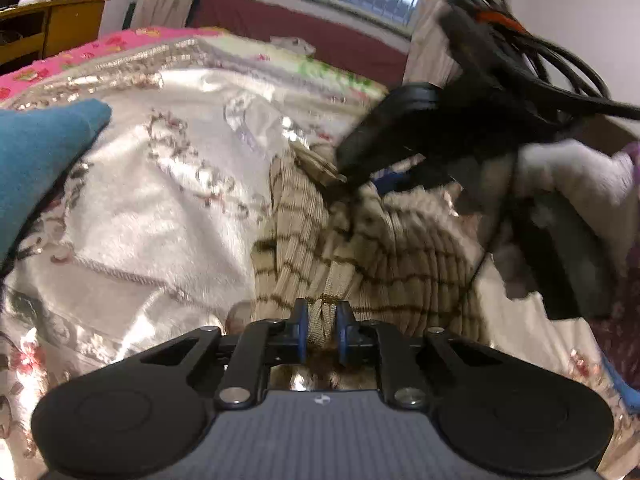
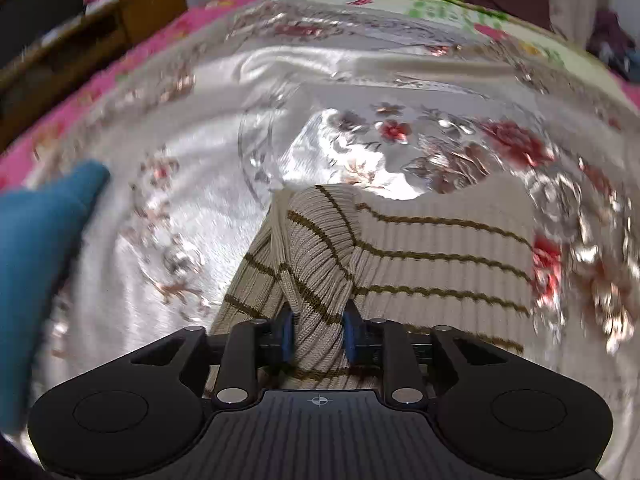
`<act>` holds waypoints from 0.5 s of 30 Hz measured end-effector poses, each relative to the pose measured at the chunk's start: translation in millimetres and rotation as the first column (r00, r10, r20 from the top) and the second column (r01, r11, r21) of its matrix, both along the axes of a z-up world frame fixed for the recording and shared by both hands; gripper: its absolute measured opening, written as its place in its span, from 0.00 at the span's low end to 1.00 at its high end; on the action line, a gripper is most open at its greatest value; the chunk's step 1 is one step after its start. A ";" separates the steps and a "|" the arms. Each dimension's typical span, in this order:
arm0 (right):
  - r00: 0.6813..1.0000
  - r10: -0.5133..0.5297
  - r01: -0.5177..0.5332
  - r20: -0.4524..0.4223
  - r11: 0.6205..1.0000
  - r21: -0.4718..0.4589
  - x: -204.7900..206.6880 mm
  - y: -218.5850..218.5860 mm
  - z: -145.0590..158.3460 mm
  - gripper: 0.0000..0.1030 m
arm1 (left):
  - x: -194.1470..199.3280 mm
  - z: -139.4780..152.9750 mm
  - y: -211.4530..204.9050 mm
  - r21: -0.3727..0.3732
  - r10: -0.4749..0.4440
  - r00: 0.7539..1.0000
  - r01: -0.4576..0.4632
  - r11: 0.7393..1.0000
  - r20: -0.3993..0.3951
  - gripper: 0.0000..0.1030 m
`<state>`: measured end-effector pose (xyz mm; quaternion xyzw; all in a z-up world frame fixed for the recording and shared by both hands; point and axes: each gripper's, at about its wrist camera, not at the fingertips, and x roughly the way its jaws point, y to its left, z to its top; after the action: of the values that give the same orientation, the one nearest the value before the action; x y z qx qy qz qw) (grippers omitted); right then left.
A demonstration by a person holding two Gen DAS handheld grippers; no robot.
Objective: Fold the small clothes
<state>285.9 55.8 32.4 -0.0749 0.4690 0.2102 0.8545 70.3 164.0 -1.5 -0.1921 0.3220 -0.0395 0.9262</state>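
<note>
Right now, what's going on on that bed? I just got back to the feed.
A person with a gripper in each hand is folding a beige striped knit garment on the shiny floral bedspread. The left gripper is pinched on a bunched edge of it, and the right gripper clamps a thicker fold. Part of the garment lies flat; the rest is gathered. A blue cloth lies apart, off to the left.

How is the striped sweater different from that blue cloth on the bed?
The striped sweater is beige ribbed knit with brown lines; the blue cloth is plain.

The sweater is pinched by the left tool and right tool; the blue cloth lies untouched, off to the left.

Both rest on the bedspread.
</note>
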 end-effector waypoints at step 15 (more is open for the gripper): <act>1.000 -0.013 0.014 -0.008 0.982 0.190 -5.5 -3.0 37.5 0.19 | -14.1 13.1 19.0 -0.049 0.077 0.994 -0.073 0.996 0.080 0.18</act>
<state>280.3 52.8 69.9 0.0107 0.4502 0.2484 0.8576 56.2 183.0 11.6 -0.2234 0.2754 -0.0200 0.9348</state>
